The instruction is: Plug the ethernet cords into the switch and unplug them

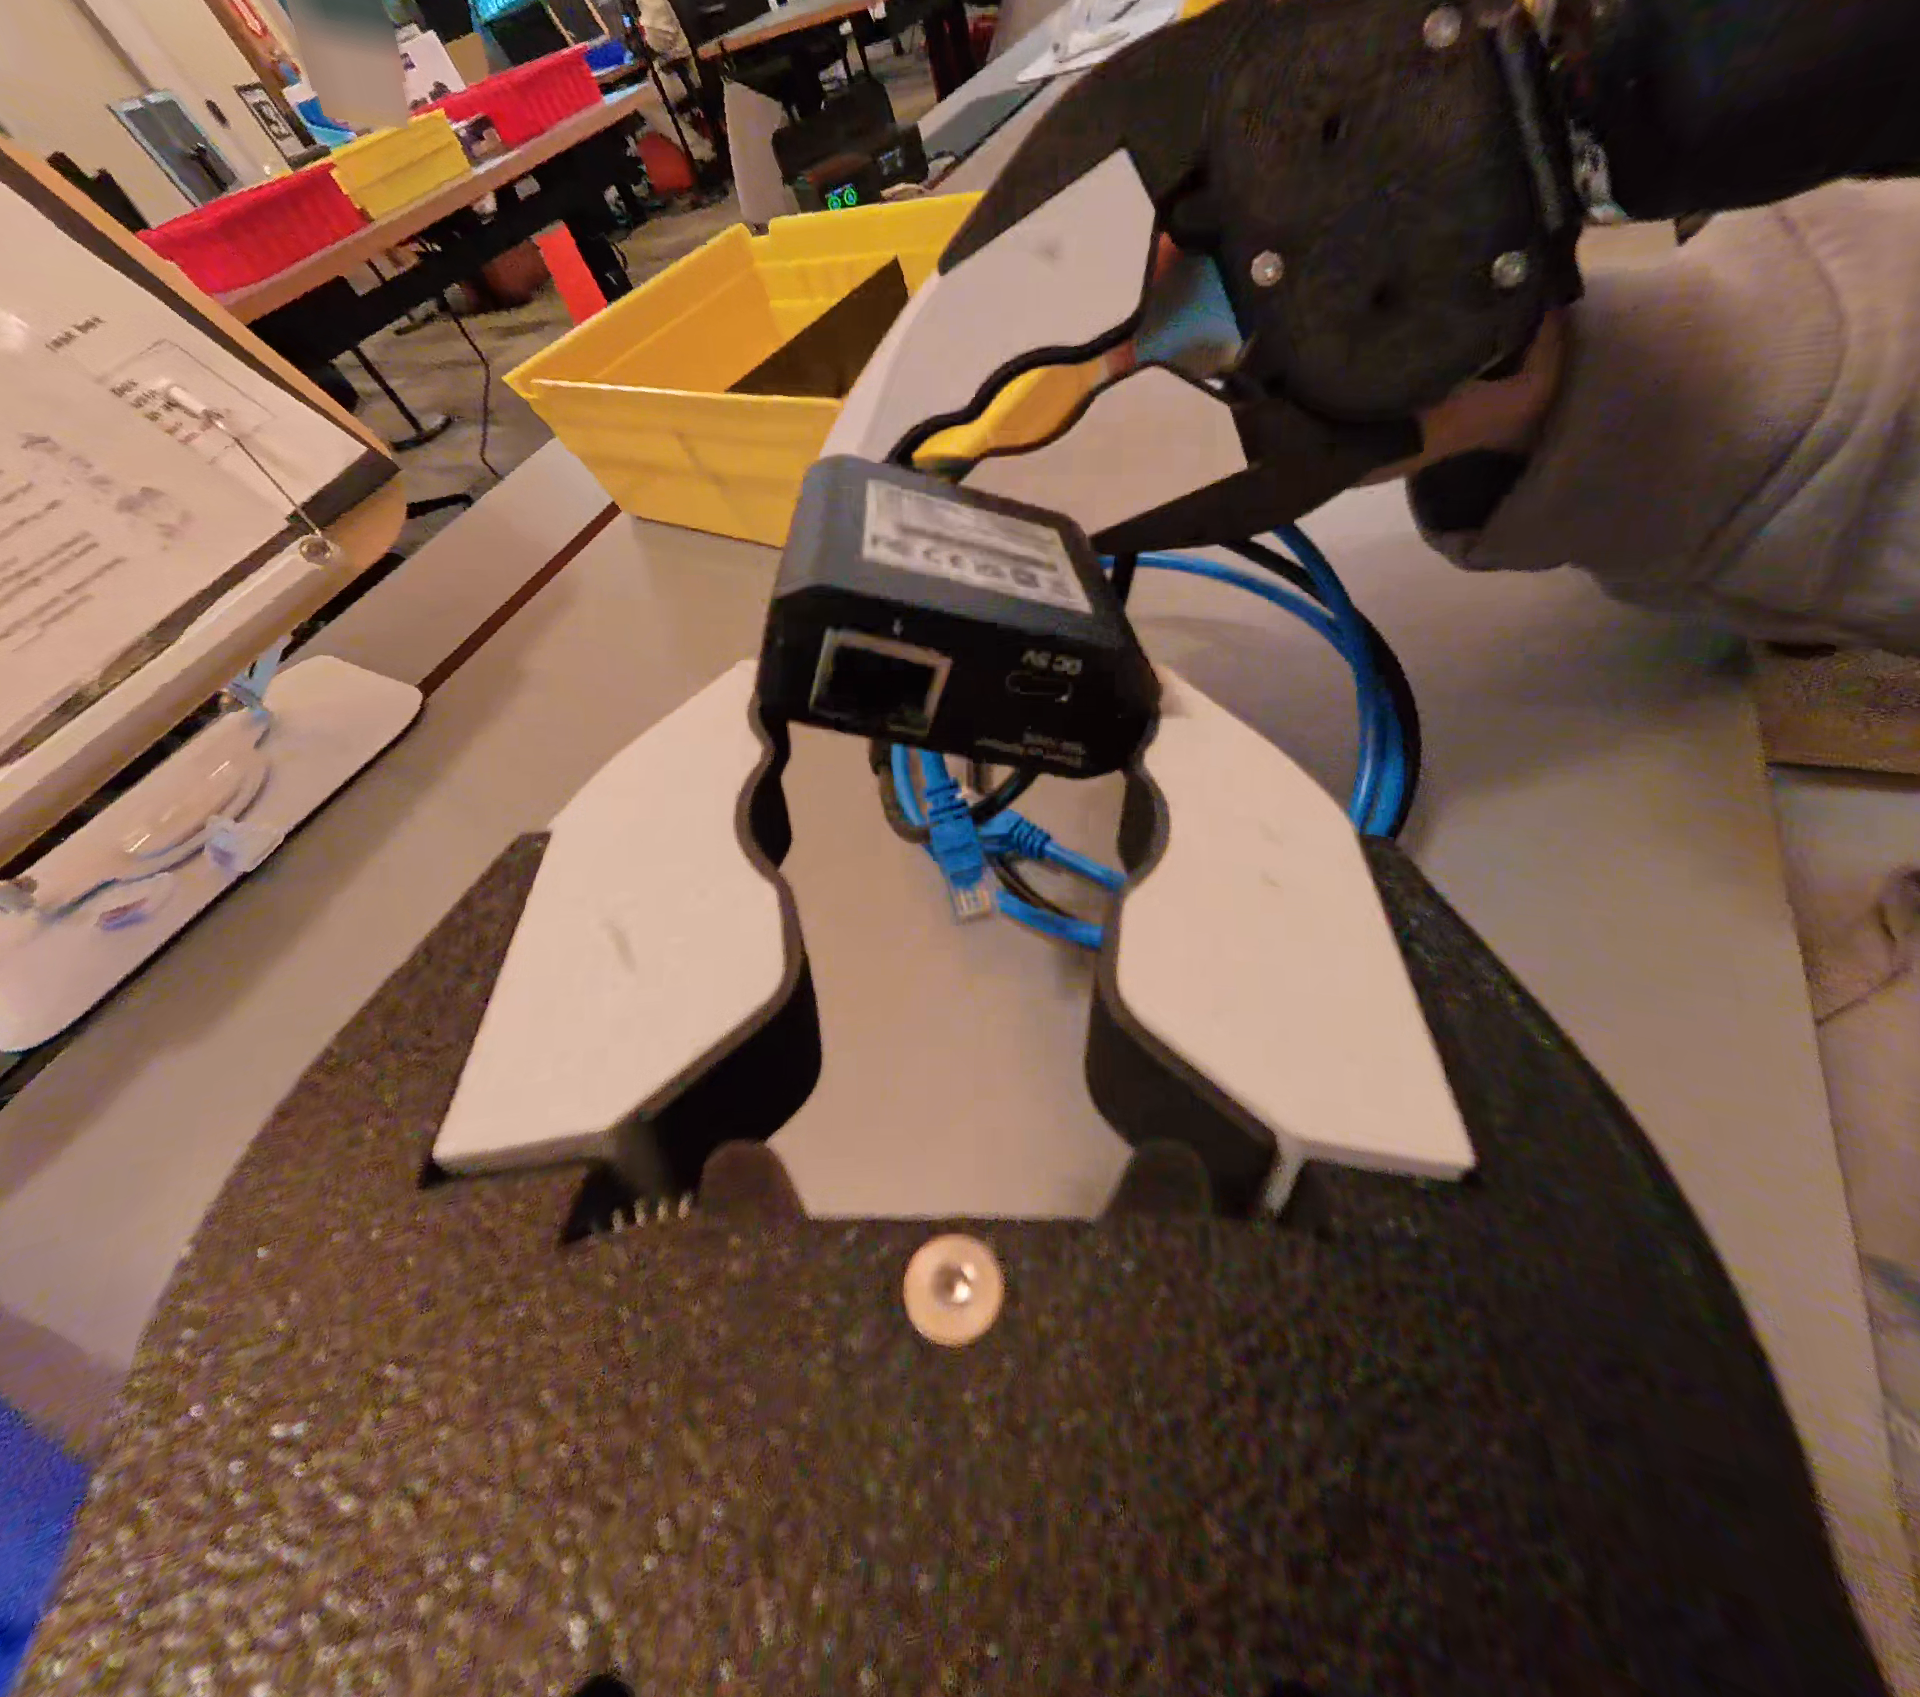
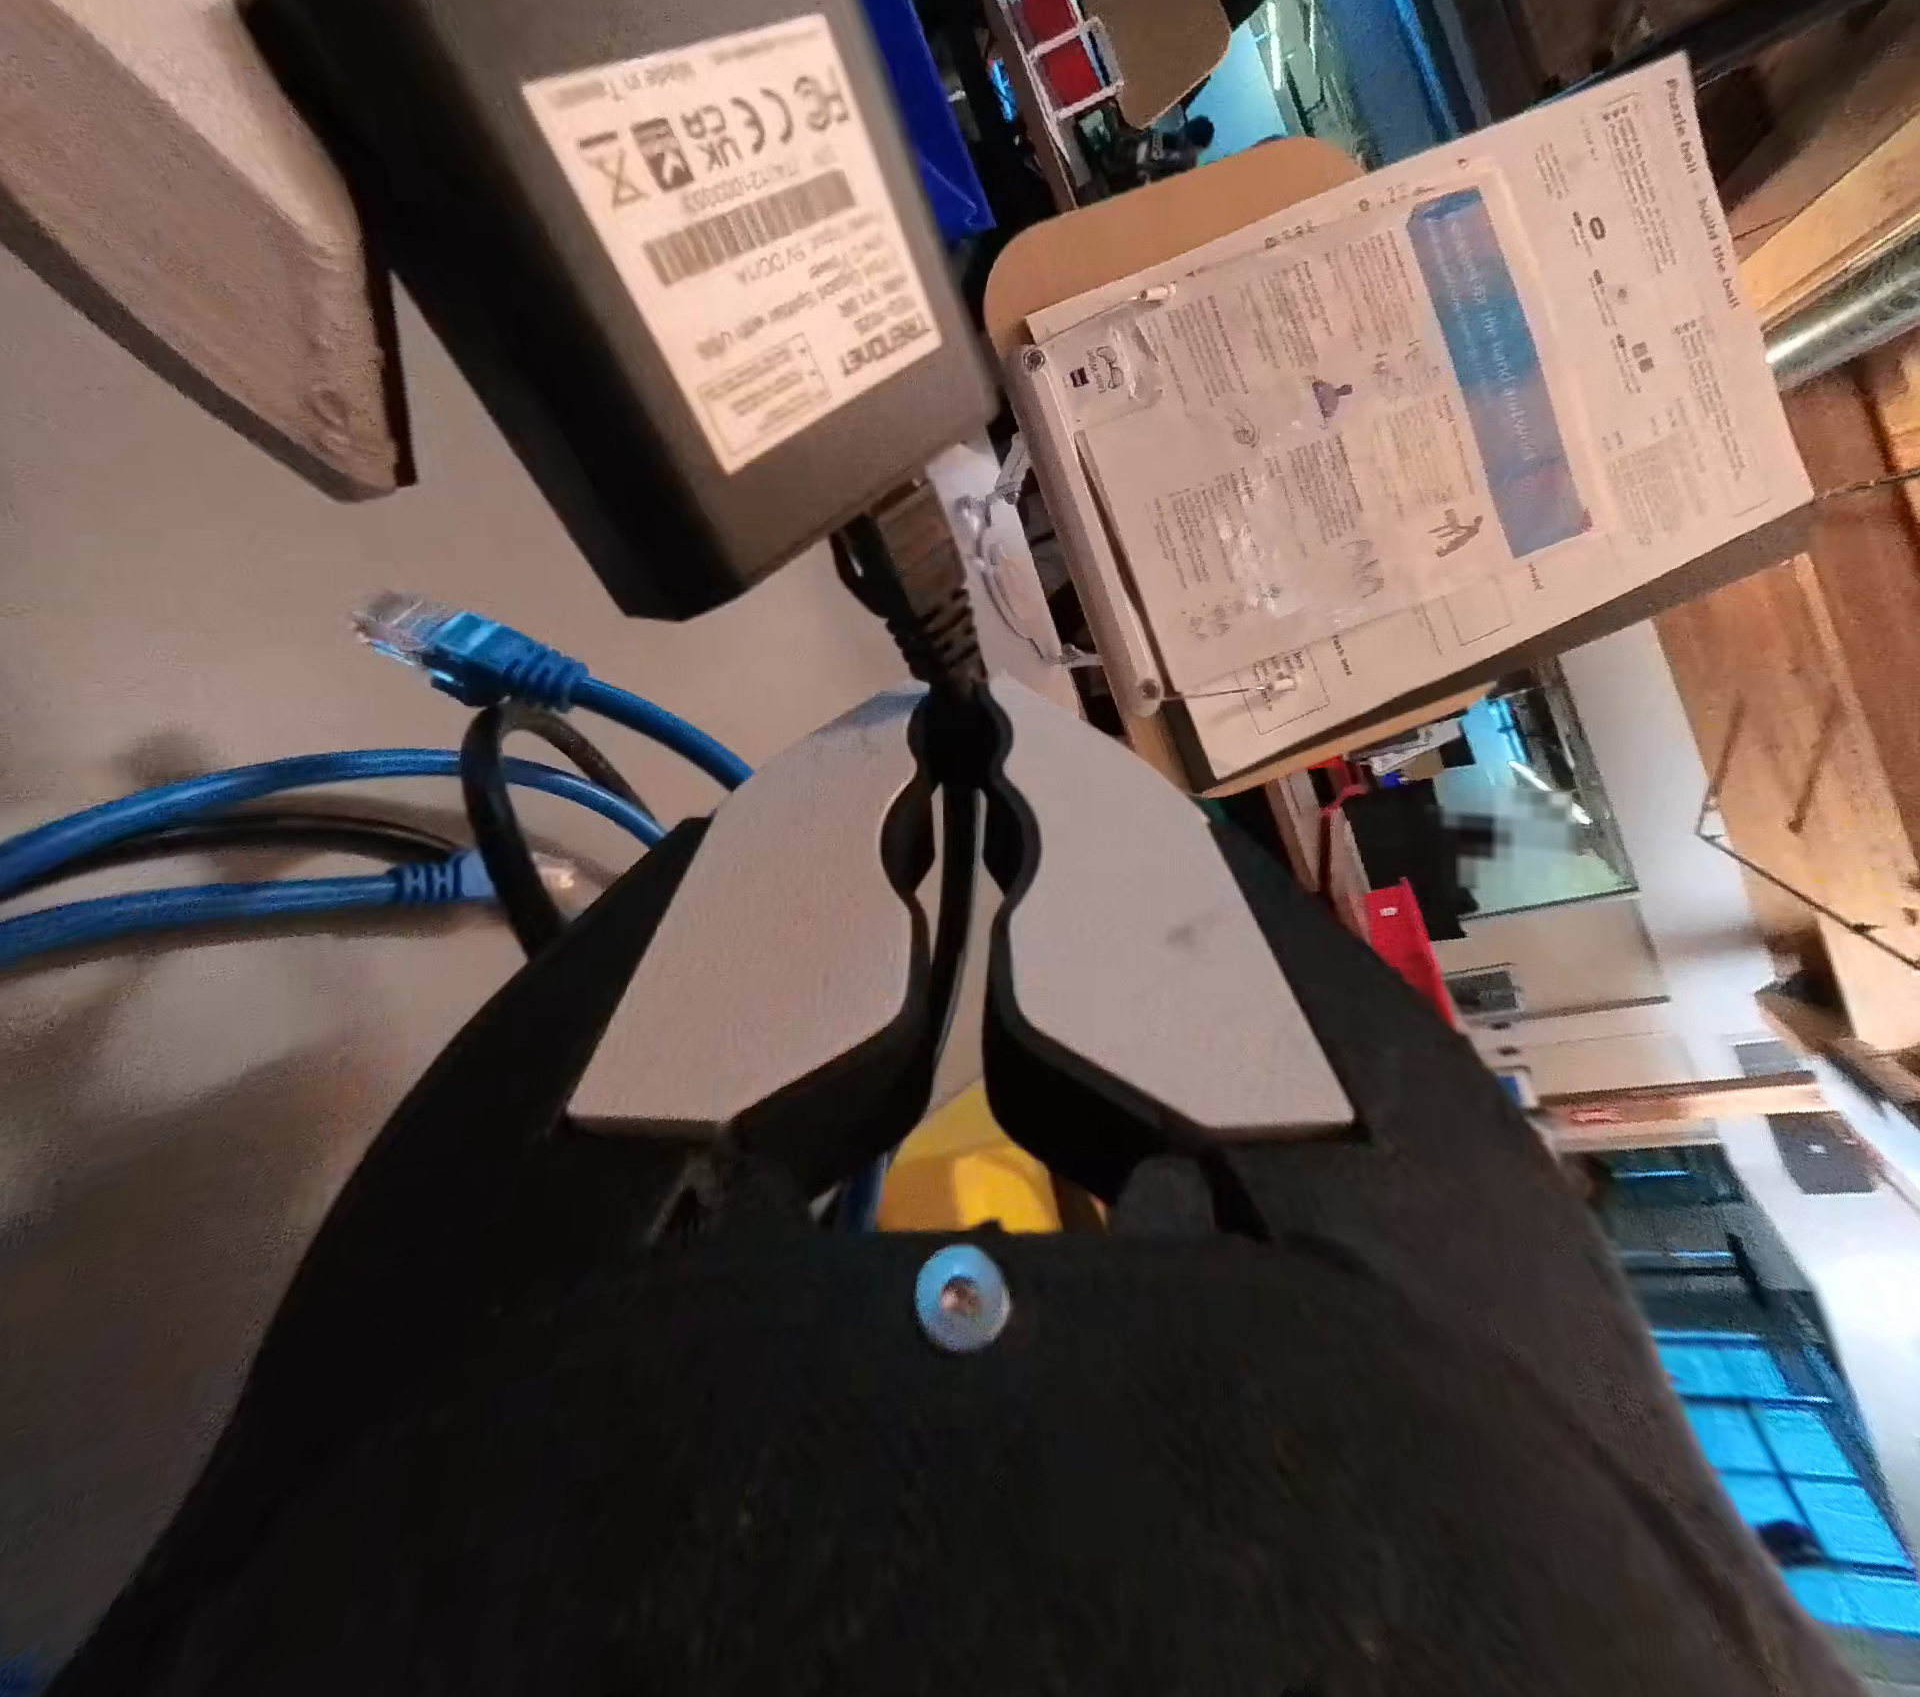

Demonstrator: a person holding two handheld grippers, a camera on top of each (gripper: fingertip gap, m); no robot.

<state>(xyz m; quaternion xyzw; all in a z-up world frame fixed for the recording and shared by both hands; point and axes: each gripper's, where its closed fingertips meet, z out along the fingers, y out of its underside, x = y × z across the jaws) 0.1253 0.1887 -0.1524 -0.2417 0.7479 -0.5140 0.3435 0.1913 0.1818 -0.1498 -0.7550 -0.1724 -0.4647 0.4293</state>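
The black switch (image 1: 951,608) with a white label is held off the table in my left gripper (image 1: 961,733), which is shut on its sides. An empty port faces the left wrist camera. My right gripper (image 2: 951,774) is shut on a black cord (image 2: 940,660). The cord's plug sits in the switch's (image 2: 623,245) near end. In the left wrist view the right gripper (image 1: 1013,494) reaches the switch's far side. Blue ethernet cords (image 1: 1371,691) lie coiled on the table under the switch. One loose blue plug (image 2: 457,650) points up and another (image 2: 436,878) lies flat.
A yellow bin (image 1: 665,421) stands behind the switch at the grey table's (image 1: 1558,868) far edge. A stand with a printed sheet (image 1: 156,442) is at the left and also shows in the right wrist view (image 2: 1403,421). A person's sleeve (image 1: 1714,421) is at the right. The tips of one gripper are about 7 cm away from the tips of the other.
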